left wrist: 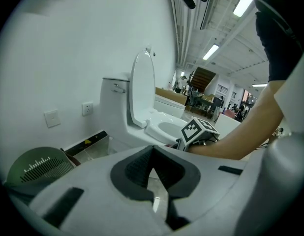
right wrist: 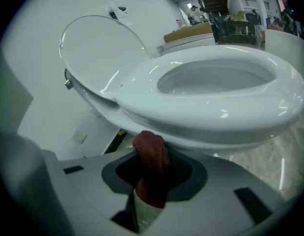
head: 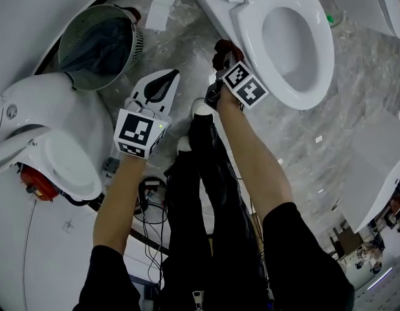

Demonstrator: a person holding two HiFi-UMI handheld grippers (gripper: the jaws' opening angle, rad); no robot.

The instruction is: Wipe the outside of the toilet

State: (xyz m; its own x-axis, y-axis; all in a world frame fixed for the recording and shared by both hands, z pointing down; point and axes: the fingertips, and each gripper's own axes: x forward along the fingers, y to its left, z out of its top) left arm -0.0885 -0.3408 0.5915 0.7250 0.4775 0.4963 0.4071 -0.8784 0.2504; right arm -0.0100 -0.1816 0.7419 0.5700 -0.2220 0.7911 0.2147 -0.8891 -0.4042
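The white toilet [head: 287, 41] stands at the upper right with its lid up and seat down; it also shows in the left gripper view [left wrist: 142, 107] and fills the right gripper view [right wrist: 211, 97]. My right gripper [head: 221, 58] is shut on a dark red cloth [right wrist: 153, 168], and the cloth's top presses against the bowl's outside just under the seat rim. The cloth [head: 221, 49] shows at the bowl's left side. My left gripper [head: 166, 81] hangs over the floor left of the toilet, apart from it, jaws shut [left wrist: 153, 154] with nothing in them.
A green mesh waste bin [head: 100, 44] stands to the left, also low in the left gripper view [left wrist: 36, 168]. A second white toilet [head: 51, 148] sits at the far left, and a white sheet [head: 160, 8] lies on the marble floor. More white fixtures [head: 381, 167] stand at the right.
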